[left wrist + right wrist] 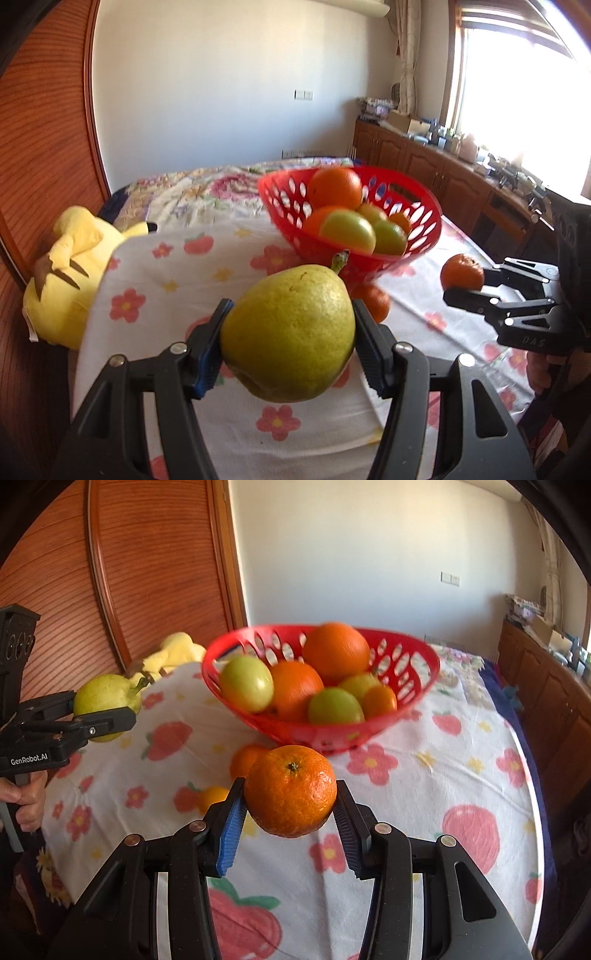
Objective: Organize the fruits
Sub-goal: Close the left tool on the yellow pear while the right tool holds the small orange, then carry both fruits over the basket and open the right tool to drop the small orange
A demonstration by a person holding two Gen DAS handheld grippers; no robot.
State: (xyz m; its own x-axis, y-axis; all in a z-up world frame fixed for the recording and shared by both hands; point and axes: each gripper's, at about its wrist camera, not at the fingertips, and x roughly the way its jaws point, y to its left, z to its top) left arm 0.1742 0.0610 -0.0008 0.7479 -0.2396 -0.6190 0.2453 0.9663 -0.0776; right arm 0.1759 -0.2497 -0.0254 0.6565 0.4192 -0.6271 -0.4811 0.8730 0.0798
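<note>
Above floral cloth | left tool [290, 332] clamps pear [288, 332]; right tool [290, 808] clamps tangerine [290, 790]

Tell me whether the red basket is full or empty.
Partly full. The red basket holds oranges and green fruits piled inside, with rim space still showing above them.

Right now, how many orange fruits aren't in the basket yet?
3. One orange tangerine is held in the right gripper; two smaller orange fruits lie on the flowery cloth before the red plastic basket. More may be hidden.
</note>
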